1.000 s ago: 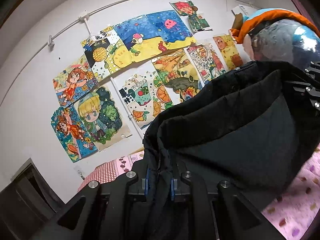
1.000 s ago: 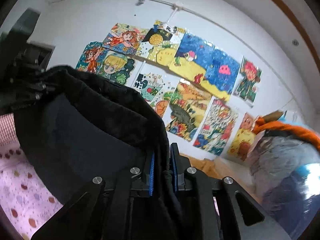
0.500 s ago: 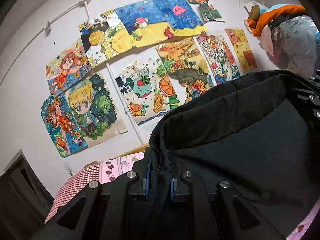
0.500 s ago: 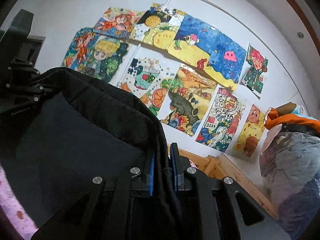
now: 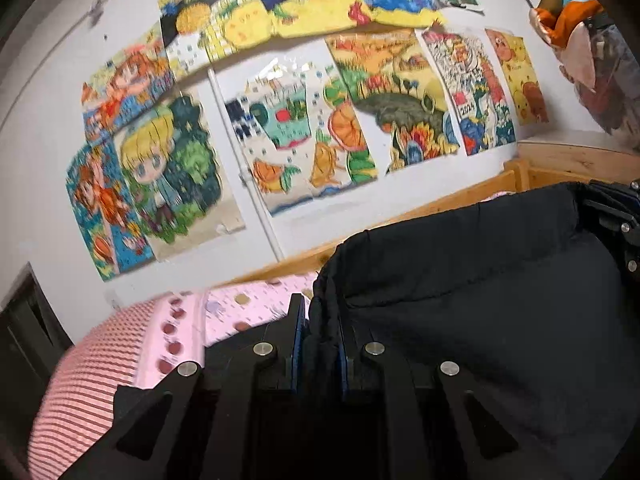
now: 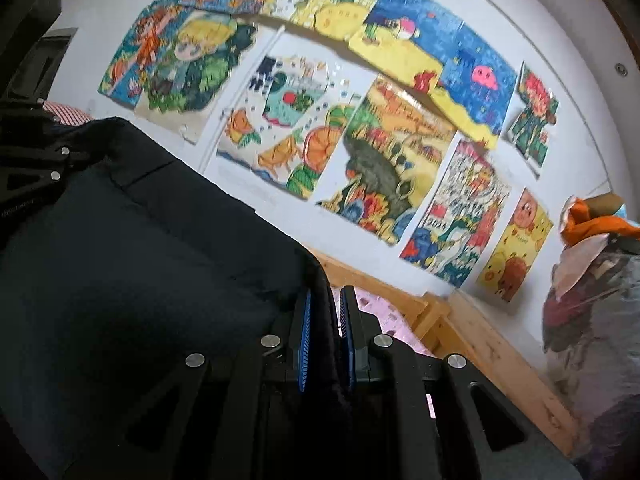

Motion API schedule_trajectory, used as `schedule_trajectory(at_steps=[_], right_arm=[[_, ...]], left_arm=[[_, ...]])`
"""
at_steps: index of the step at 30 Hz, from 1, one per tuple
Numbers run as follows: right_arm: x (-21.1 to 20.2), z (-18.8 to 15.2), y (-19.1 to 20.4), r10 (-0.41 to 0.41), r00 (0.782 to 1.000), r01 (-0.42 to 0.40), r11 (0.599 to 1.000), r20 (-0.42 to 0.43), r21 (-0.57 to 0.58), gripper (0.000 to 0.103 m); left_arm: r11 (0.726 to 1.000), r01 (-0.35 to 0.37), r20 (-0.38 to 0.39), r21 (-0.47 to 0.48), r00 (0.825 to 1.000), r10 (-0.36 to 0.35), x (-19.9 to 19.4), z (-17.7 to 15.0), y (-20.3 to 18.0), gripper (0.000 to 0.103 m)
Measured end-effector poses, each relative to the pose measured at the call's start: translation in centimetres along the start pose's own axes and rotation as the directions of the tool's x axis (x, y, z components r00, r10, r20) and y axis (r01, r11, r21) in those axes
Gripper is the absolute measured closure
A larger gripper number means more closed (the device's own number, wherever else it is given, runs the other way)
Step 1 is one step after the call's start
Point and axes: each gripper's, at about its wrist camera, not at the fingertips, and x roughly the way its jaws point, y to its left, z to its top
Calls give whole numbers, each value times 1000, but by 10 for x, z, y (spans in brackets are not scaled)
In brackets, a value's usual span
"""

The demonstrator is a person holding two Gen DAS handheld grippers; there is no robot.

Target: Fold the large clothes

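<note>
A large black garment (image 5: 480,300) hangs stretched between my two grippers. My left gripper (image 5: 319,320) is shut on one end of its top edge, the cloth pinched between the blue pads. My right gripper (image 6: 325,320) is shut on the other end of the same edge, and the garment (image 6: 140,248) spreads to its left. The right gripper shows at the right edge of the left wrist view (image 5: 616,216), and the left gripper at the left edge of the right wrist view (image 6: 32,168). The garment's lower part is hidden.
A pink dotted bedsheet (image 5: 224,312) and a red-striped cloth (image 5: 84,380) lie below. A wooden bed rail (image 6: 472,344) runs along the white wall covered with colourful drawings (image 5: 312,128). A bag of clothes (image 6: 592,312) stands at the right.
Both grippers have tilted down and moved toward the bed with the garment still held. The drawings have risen in both views, and the wooden rail and pink sheet have come into sight.
</note>
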Motion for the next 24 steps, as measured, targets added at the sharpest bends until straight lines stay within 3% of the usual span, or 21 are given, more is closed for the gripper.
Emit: schedule_trajectory(at_steps=[11,17,24], right_arm=[[63,-36,14,114,986,-104,991,-120,90,89],[88,-47,14,196,960,-168,975,-200,148,83],[93,-59,-1,272,944,-220,941,-189,257,73]], left_arm=[[984,133,-83,-119,986,-144,50,-18,9,83],[974,168,-164,-150,968,-192,73,-23,8,79],[964,188,-168,-186,961,-220,71,-25,13,70]])
